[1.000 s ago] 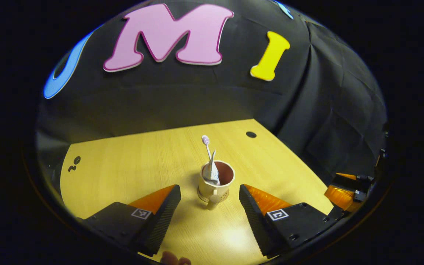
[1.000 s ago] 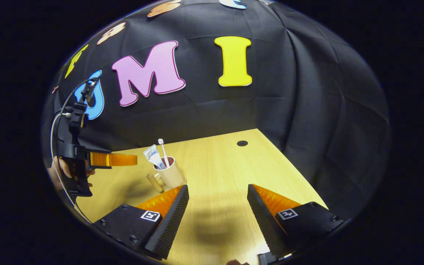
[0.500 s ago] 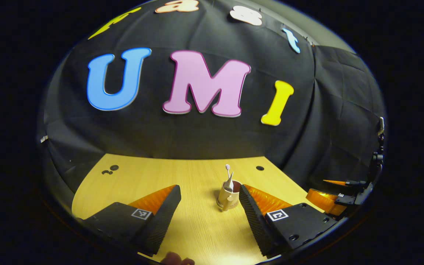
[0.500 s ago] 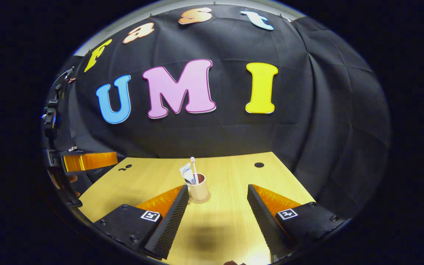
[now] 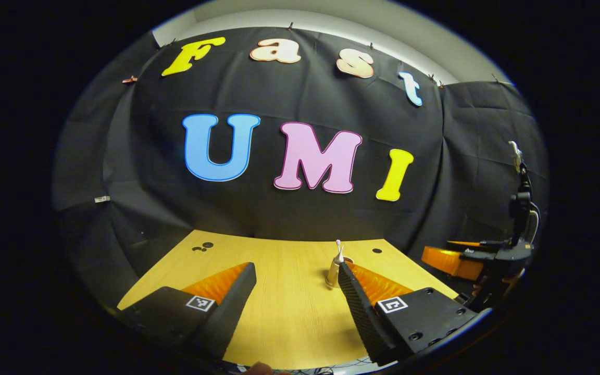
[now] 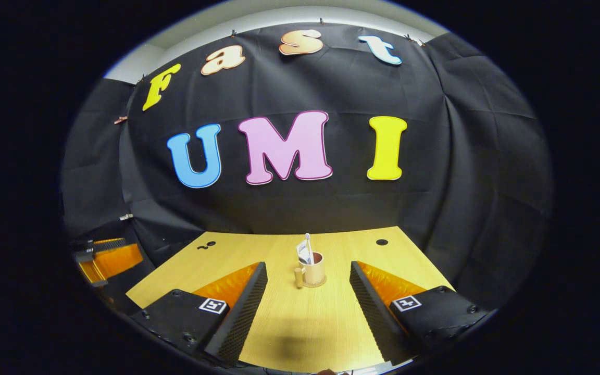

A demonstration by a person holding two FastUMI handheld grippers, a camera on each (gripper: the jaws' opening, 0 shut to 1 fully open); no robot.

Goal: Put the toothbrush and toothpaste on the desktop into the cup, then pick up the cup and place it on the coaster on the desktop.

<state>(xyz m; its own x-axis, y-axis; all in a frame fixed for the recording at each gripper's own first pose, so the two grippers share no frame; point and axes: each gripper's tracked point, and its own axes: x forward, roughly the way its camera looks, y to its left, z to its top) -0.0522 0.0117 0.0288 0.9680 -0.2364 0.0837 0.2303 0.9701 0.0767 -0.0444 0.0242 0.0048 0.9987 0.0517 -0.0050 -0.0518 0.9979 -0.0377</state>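
- Near the centre of the right gripper view, we see the beige handled cup (image 6: 313, 272) standing upright on a round tan coaster (image 6: 314, 284), with the pale wooden desktop (image 6: 300, 323) around it.
- We find the white toothbrush (image 6: 308, 245) and the white toothpaste tube (image 6: 302, 253) poking up out of the cup's rim and leaning against its wall, which we judge is what keeps them standing.
- We hold the right gripper (image 6: 308, 291) well apart from the cup, its fingers spread wide with nothing between them; it is released.
- We see the left gripper (image 5: 296, 294) likewise splayed and empty low in the left gripper view, where the cup (image 5: 333, 274) peeks out just beside the inner edge of the right-hand finger, partly hidden by it.
- We spot the other gripper at the far left edge of the right gripper view and at the far right edge of the left gripper view, held off past the desktop's edge.
- We judge both tools sit back like this because the cup appears already set on the coaster with both items inside, so the task looks complete and nothing needs gripping.
- We cannot tell whether the cup is exactly centred on the coaster; it is too small to judge.
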